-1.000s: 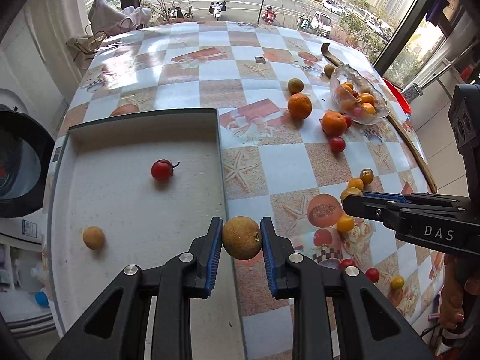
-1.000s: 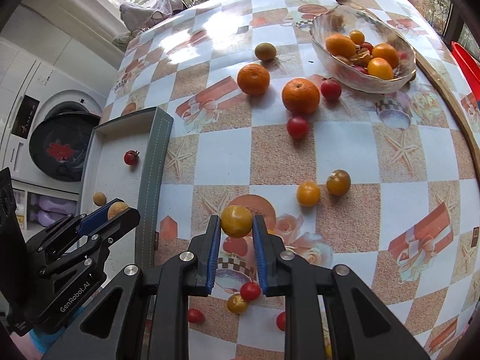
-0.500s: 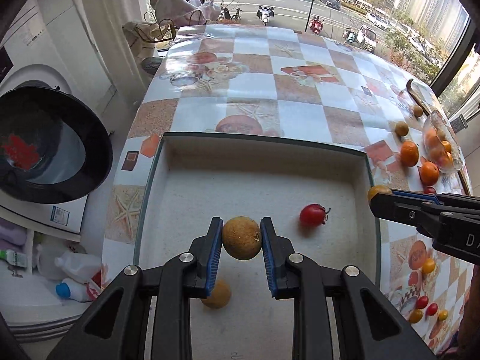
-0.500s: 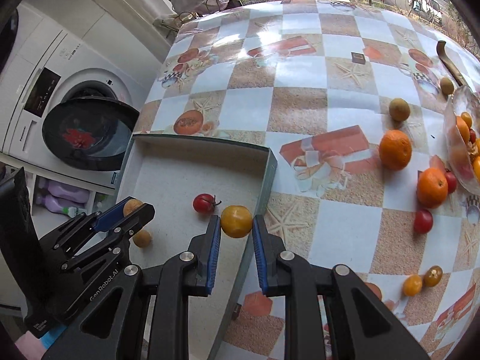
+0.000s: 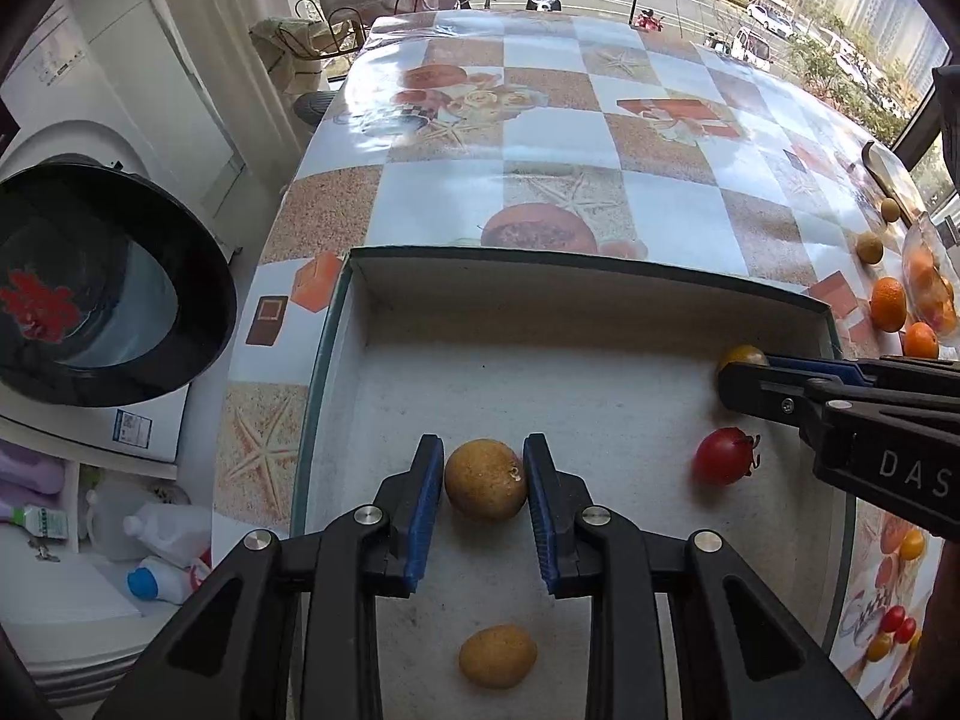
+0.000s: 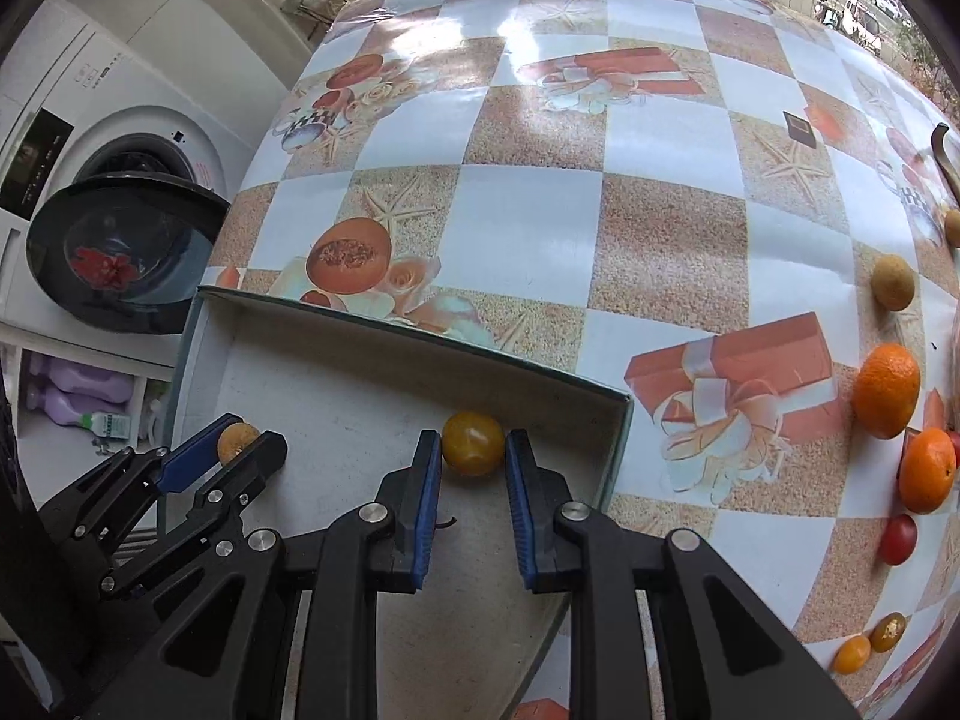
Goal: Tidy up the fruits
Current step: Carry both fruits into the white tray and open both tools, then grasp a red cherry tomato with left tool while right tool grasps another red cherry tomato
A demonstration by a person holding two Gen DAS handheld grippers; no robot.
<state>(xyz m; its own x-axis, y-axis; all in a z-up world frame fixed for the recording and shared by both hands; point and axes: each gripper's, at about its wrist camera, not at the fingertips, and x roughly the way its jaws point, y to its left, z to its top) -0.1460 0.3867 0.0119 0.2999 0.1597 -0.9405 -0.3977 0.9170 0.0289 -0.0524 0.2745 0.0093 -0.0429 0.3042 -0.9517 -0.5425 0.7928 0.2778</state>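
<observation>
My left gripper (image 5: 485,480) is shut on a brown round fruit (image 5: 486,479) and holds it over the grey box (image 5: 576,312), near its left side. My right gripper (image 6: 474,450) is shut on a yellow tomato (image 6: 473,443) over the box's far right corner (image 6: 621,420). In the left wrist view the right gripper (image 5: 738,369) comes in from the right with the yellow tomato (image 5: 743,354). On the box floor lie a red tomato (image 5: 723,456) and another brown fruit (image 5: 498,656). The left gripper also shows in the right wrist view (image 6: 240,441).
Oranges (image 6: 887,390) (image 6: 929,469), a brown fruit (image 6: 893,282), a red tomato (image 6: 899,539) and small yellow tomatoes (image 6: 852,654) lie on the checked tablecloth (image 6: 540,228) at the right. A glass bowl (image 5: 927,276) holds fruit. A washing machine with its door open (image 6: 120,252) stands left.
Both grippers have moved left and forward with their fruits, from the table and box edge to well over the box. The jaws have stayed shut on the fruits.
</observation>
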